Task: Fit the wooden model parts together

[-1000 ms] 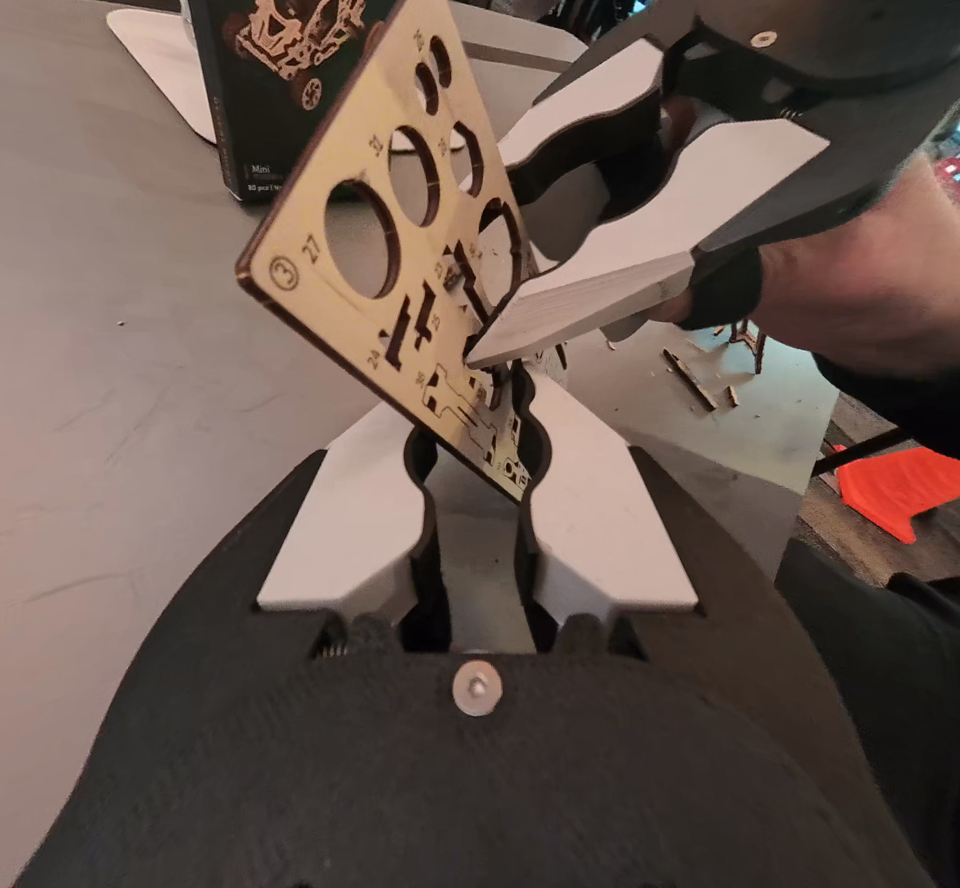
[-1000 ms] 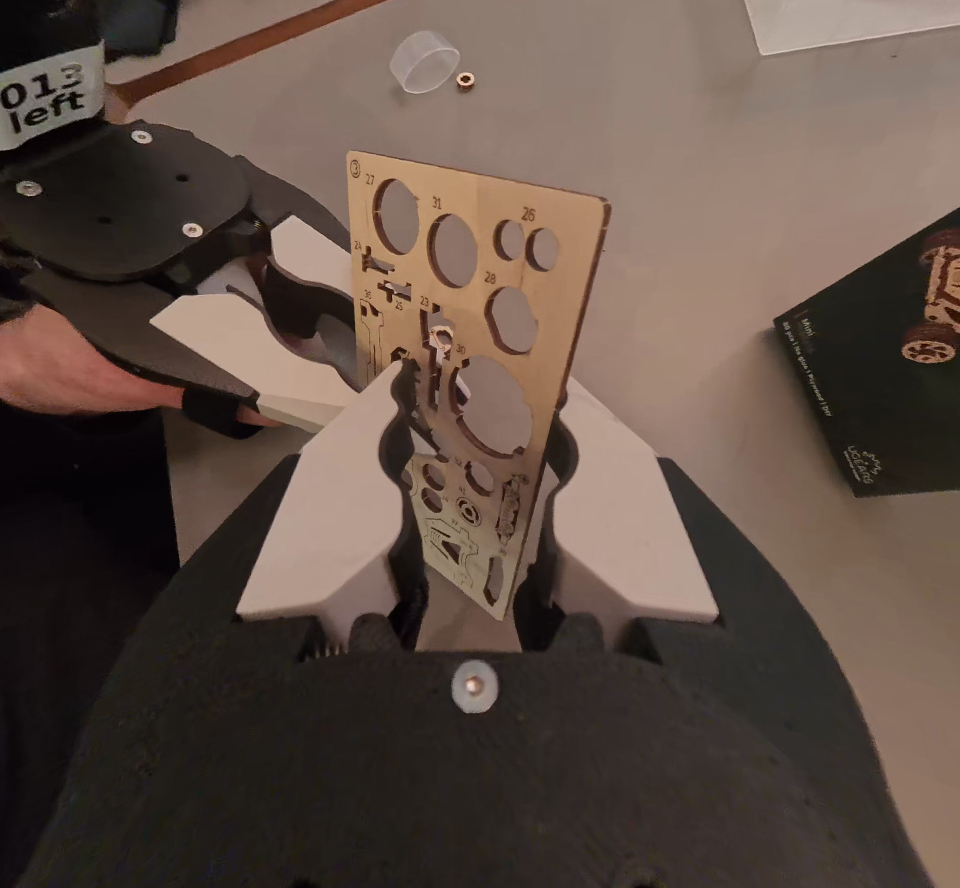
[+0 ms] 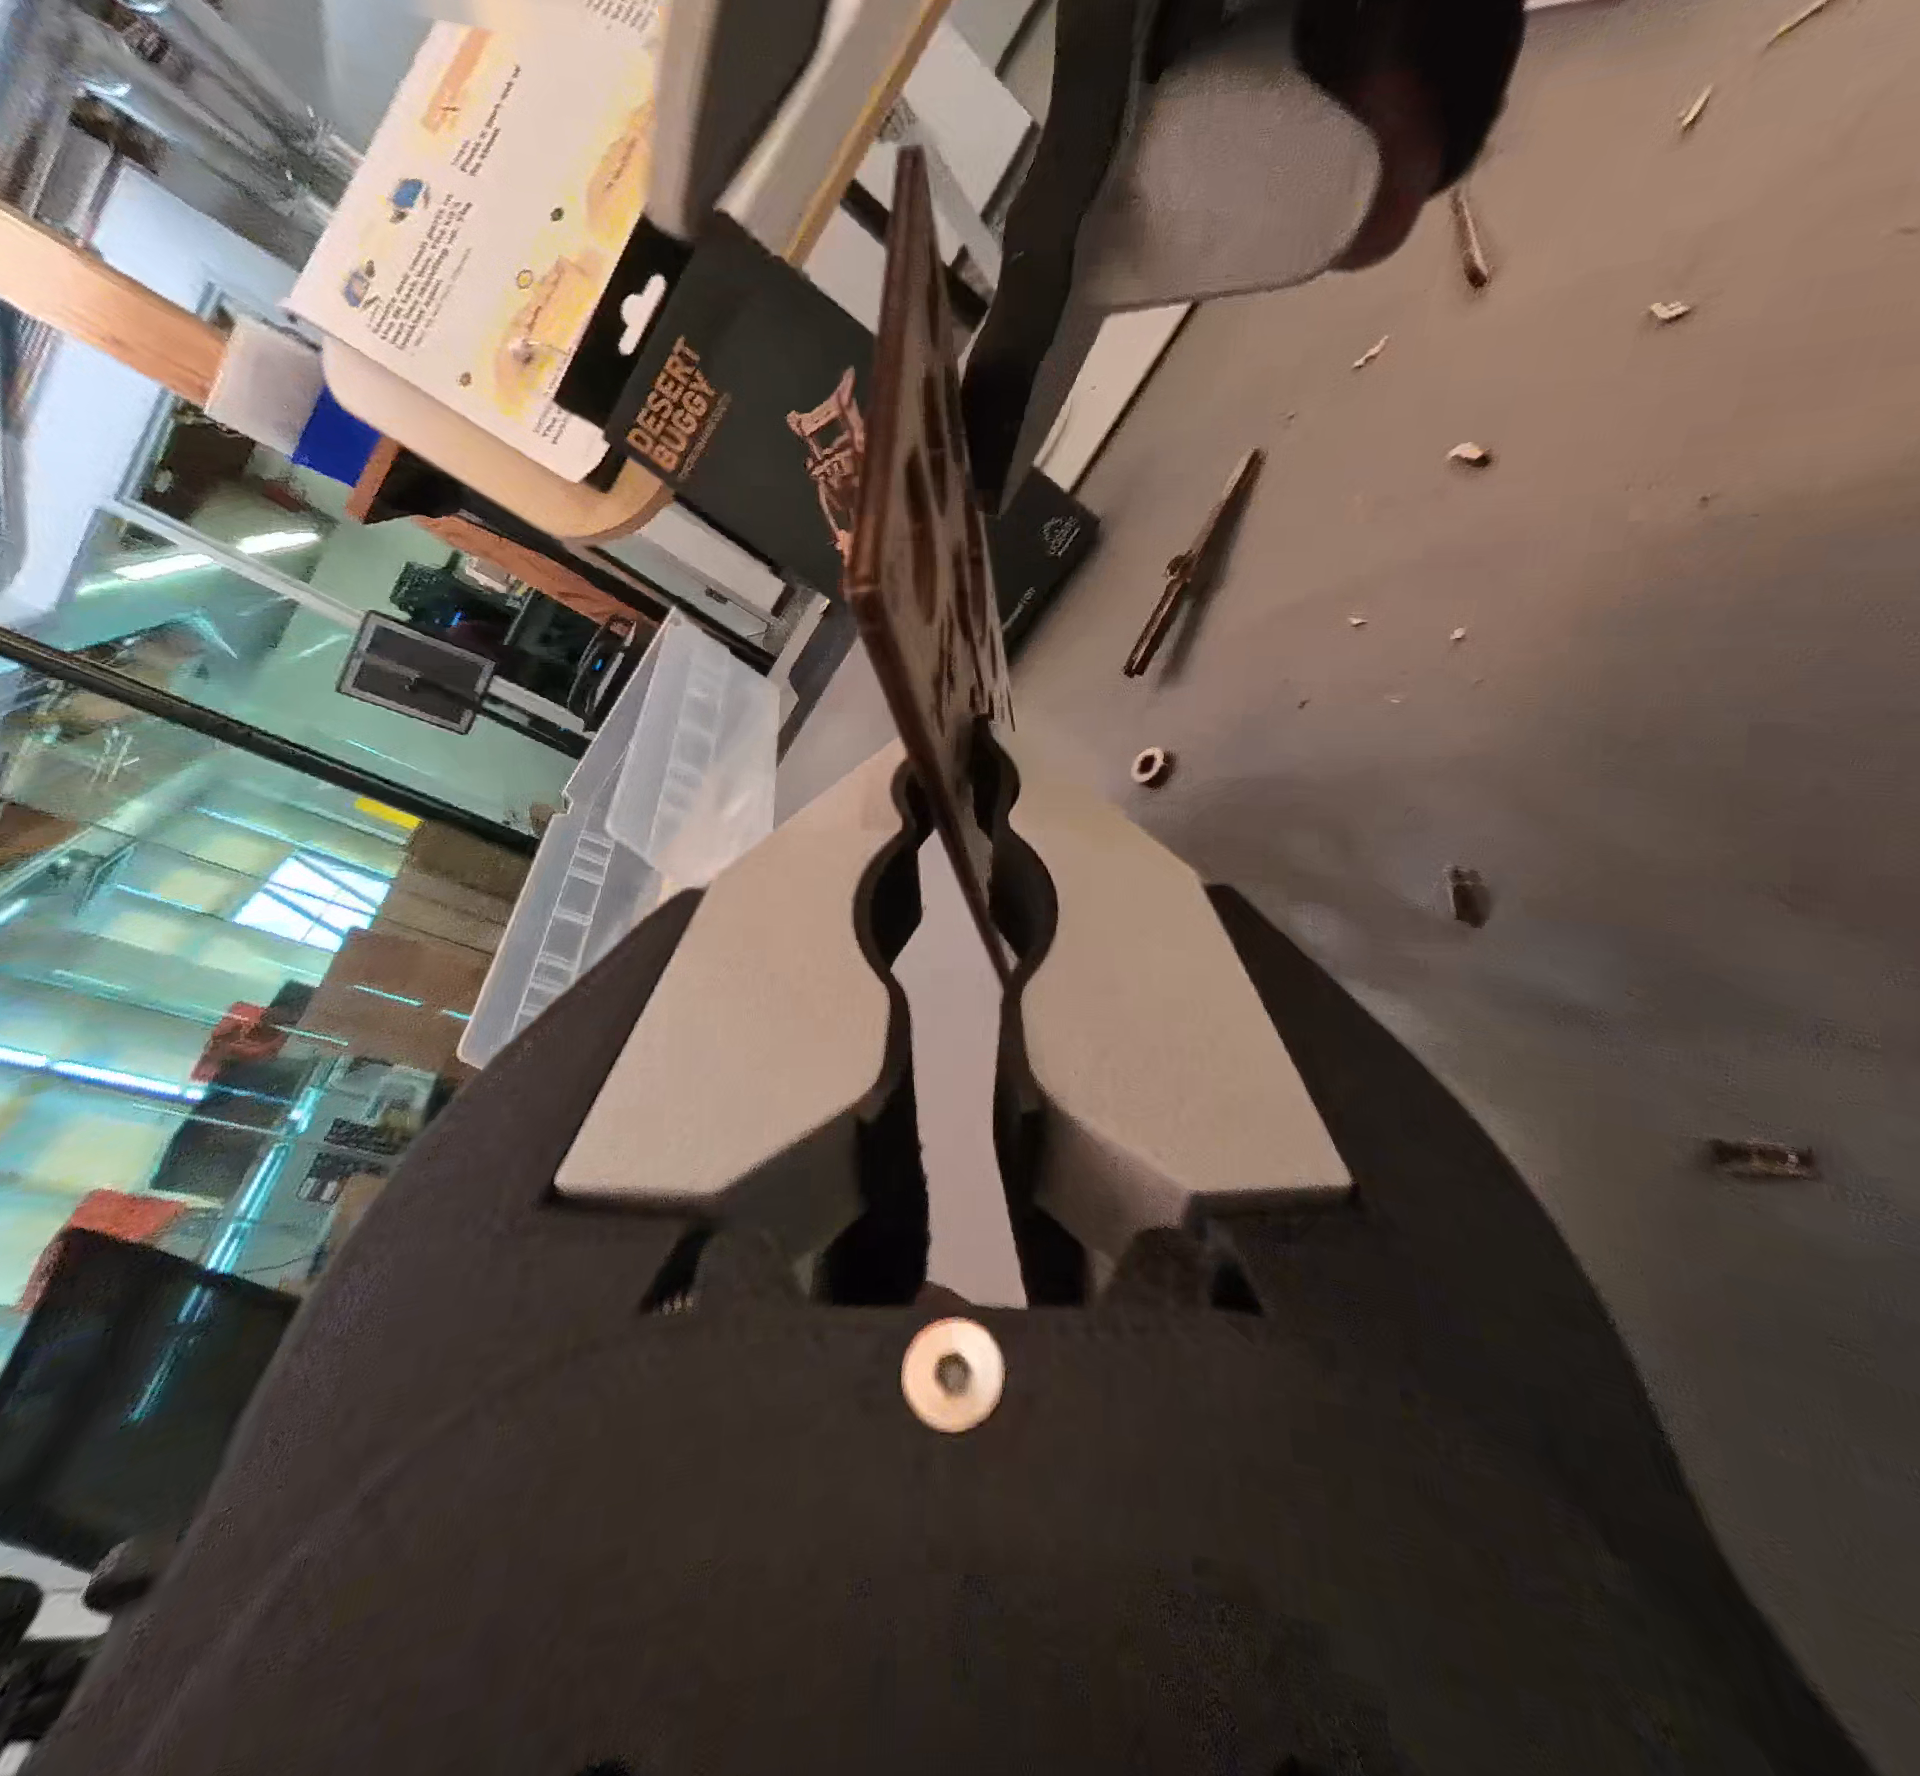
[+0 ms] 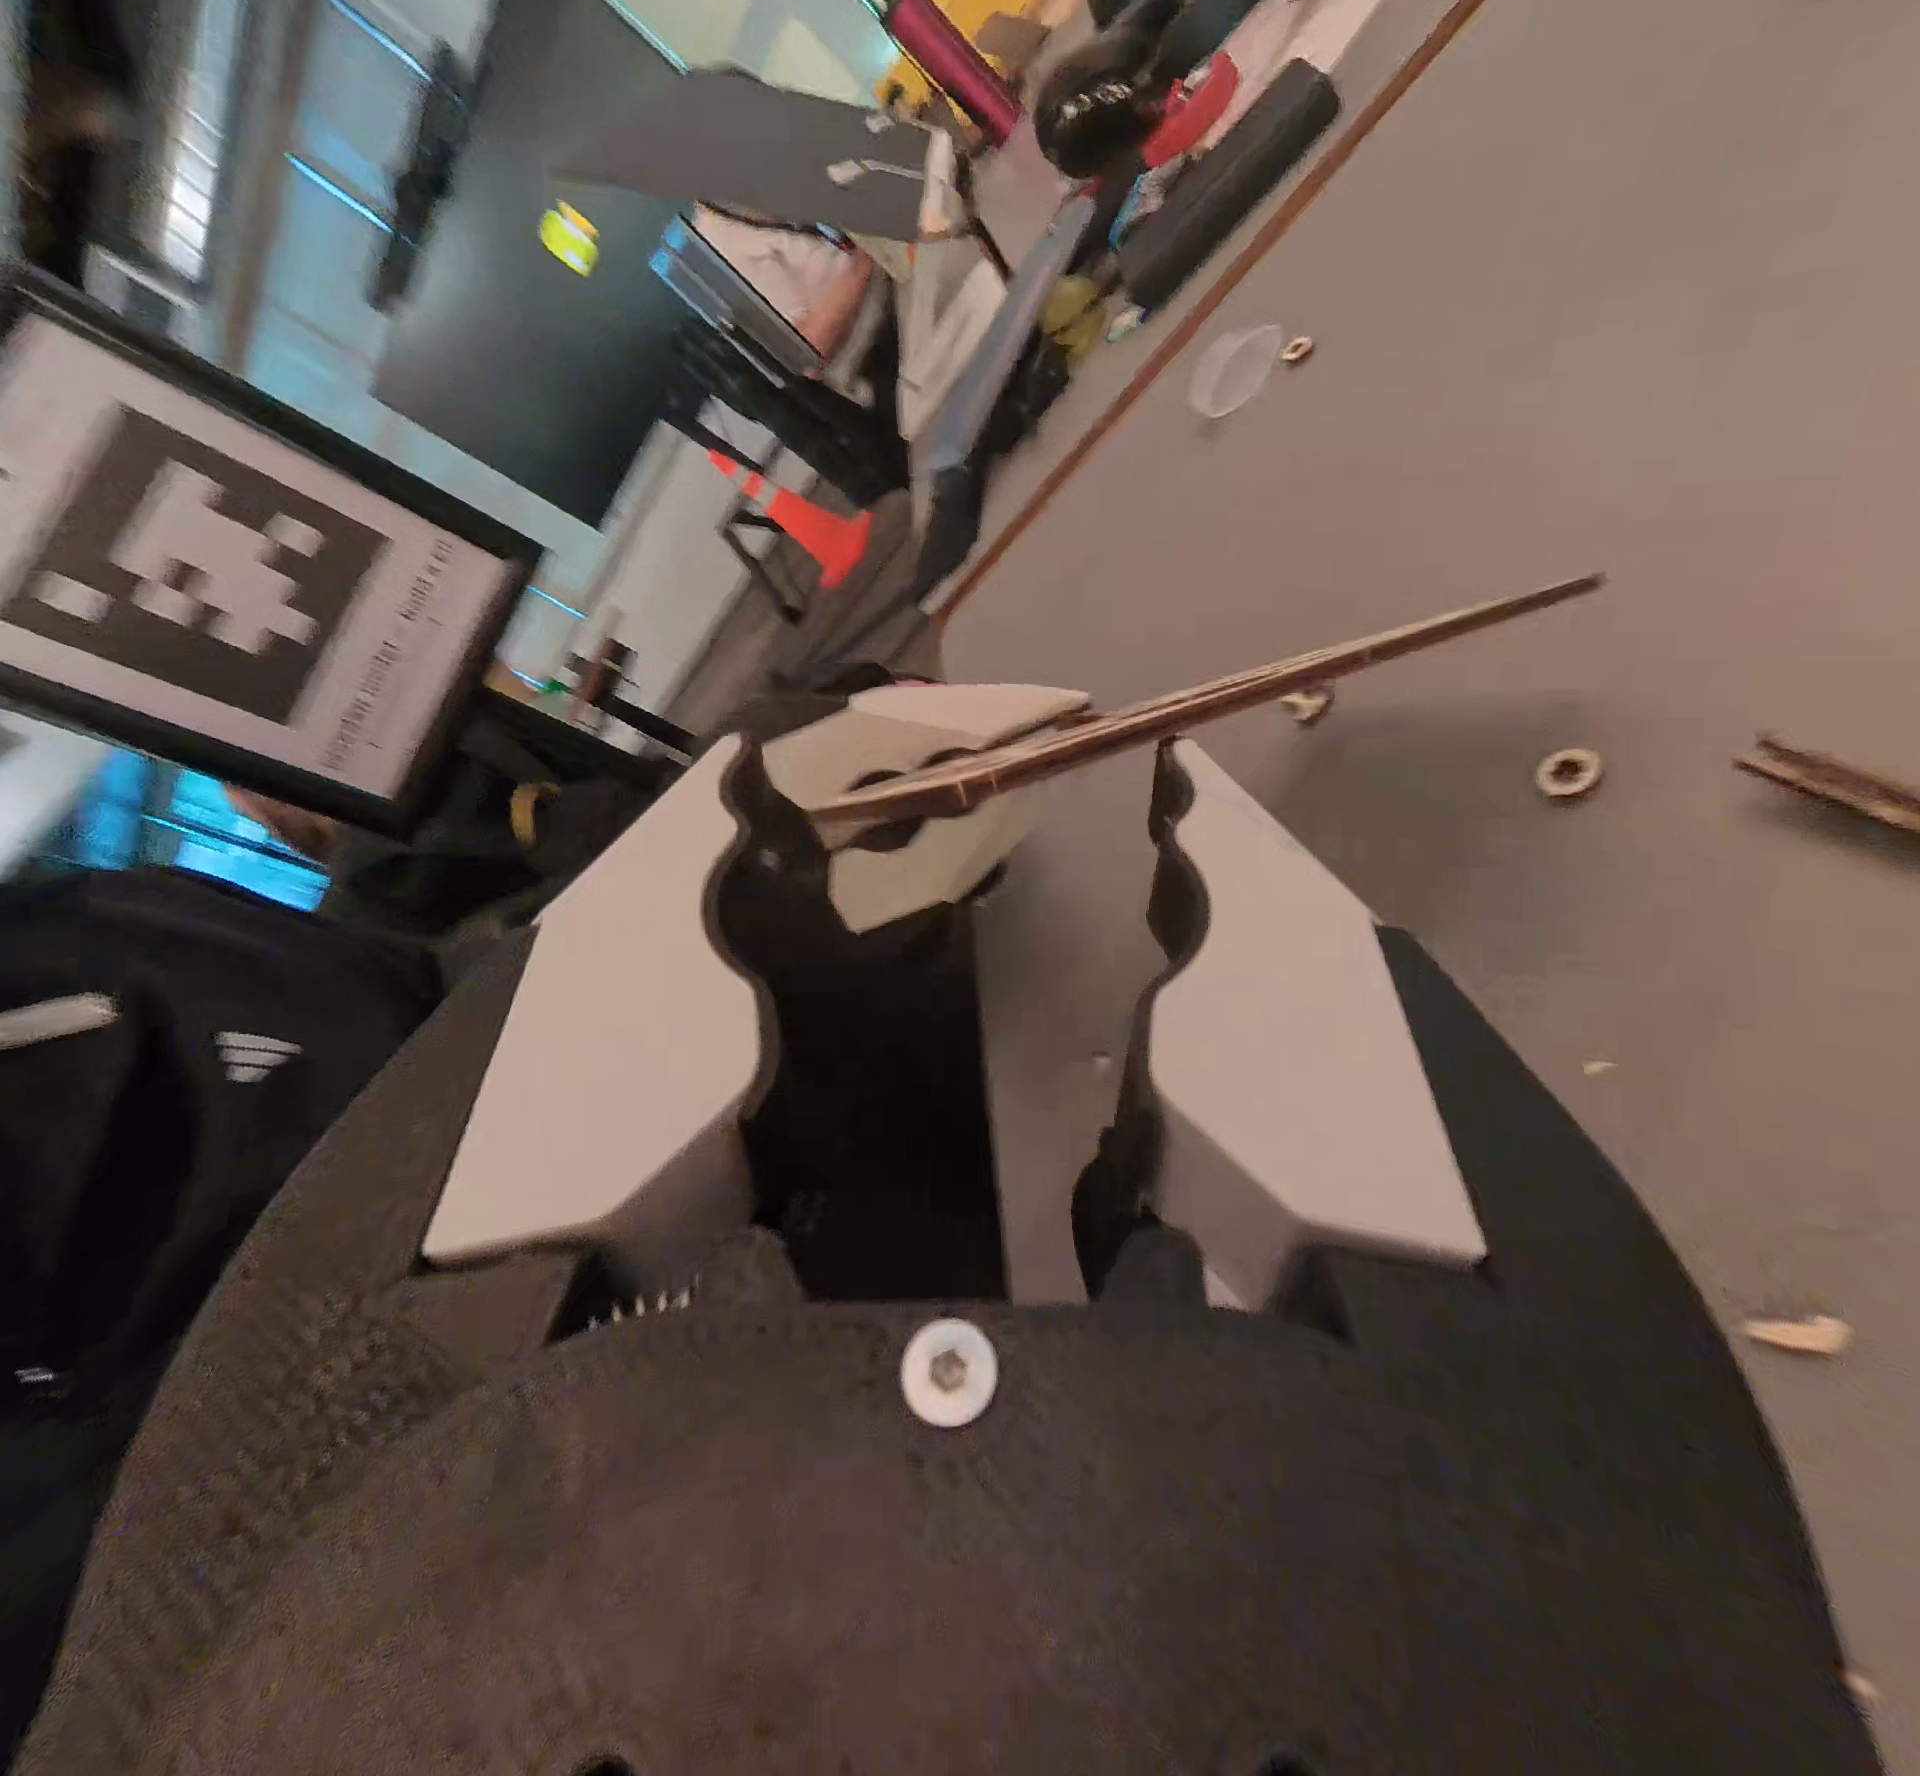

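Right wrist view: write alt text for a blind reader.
The open right gripper faces the left gripper, which is shut on a thin wooden sheet seen edge-on. Behind lies a grey table strewn with small rings and wood scraps.

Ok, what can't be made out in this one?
- Wooden sheet: its cut-out face is unreadable, as both wrist views see it edge-on, dark and blurred.
- Right gripper: the left wrist view's top edge cuts it off, so whether it touches the sheet there is unclear.
- Scraps on the table: too small and blurred to identify.
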`<action>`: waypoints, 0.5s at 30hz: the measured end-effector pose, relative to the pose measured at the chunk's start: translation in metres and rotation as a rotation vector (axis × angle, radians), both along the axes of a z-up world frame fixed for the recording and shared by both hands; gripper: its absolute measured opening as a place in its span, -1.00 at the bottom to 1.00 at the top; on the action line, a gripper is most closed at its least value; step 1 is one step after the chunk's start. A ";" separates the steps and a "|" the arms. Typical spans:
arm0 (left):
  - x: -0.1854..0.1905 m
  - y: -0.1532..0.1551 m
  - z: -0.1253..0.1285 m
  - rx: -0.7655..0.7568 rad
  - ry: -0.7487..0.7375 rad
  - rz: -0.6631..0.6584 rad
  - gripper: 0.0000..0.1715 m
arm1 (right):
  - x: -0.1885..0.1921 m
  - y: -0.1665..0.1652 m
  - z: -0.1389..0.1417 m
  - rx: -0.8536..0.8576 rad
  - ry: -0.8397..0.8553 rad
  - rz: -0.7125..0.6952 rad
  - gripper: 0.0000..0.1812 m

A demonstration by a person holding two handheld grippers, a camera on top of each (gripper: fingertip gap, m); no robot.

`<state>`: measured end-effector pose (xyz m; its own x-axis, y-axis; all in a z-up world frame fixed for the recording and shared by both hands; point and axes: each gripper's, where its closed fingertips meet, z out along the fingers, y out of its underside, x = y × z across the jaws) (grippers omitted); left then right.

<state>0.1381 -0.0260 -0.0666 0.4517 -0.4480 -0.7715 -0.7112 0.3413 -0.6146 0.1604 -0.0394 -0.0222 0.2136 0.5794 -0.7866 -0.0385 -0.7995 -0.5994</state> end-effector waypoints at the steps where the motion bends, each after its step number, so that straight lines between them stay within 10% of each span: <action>1: 0.003 -0.001 -0.001 -0.004 0.006 -0.011 -0.96 | 0.003 0.000 0.002 -0.043 0.046 -0.007 -0.19; 7: 0.017 -0.008 -0.017 0.022 0.111 -0.031 -0.91 | 0.016 0.005 -0.026 -0.101 -0.042 -0.091 -0.65; 10: 0.018 -0.011 -0.022 -0.113 0.032 -0.097 -0.61 | 0.026 0.012 -0.033 -0.050 -0.091 -0.123 -0.98; 15: 0.017 -0.023 -0.023 -0.471 -0.200 -0.248 -0.76 | 0.028 0.016 -0.040 0.055 -0.216 -0.134 -1.00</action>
